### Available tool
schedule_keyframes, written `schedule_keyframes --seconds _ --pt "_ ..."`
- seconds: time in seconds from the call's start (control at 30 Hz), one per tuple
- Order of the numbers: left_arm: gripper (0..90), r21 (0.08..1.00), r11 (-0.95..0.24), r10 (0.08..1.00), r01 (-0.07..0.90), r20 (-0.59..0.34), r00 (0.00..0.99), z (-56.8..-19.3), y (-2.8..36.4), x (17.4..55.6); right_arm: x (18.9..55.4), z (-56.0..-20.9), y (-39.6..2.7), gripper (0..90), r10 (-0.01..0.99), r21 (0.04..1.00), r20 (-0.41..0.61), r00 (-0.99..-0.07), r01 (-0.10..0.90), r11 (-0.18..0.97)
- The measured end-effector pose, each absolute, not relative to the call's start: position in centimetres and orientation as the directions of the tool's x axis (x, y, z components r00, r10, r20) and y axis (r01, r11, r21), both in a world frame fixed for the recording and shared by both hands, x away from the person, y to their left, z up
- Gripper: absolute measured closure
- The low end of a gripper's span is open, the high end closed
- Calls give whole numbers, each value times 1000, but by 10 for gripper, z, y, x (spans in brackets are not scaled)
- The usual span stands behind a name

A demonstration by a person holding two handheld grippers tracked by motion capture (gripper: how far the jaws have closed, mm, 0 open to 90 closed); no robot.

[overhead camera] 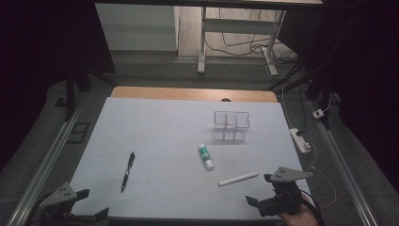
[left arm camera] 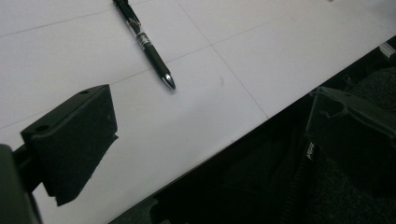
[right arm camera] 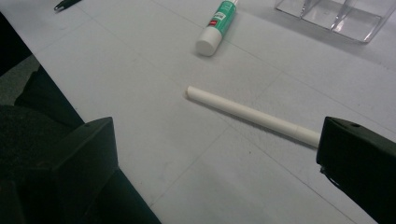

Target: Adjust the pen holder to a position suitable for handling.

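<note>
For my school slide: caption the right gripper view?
Open right gripper near a white stick, glue stick beyond.

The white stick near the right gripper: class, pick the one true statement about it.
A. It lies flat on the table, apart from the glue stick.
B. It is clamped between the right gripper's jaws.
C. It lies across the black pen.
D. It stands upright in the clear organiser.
A: the white stick lies flat on the table, with bare surface between it and the glue stick; the right gripper is open and holds nothing.
</note>
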State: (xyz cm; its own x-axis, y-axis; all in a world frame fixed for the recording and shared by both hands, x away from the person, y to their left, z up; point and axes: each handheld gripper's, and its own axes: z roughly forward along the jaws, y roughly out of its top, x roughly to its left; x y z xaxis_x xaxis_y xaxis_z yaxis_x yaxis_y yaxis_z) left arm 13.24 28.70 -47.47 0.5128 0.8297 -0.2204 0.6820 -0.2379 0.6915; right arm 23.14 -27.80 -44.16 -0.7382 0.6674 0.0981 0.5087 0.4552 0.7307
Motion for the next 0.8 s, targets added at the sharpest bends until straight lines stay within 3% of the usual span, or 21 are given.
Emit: schedule_keyframes --seconds 0.8 --pt "20 682 -248 827 688 -221 517 -475 286 134 278 -437 -268 0 630 738 105 -769 485 469"
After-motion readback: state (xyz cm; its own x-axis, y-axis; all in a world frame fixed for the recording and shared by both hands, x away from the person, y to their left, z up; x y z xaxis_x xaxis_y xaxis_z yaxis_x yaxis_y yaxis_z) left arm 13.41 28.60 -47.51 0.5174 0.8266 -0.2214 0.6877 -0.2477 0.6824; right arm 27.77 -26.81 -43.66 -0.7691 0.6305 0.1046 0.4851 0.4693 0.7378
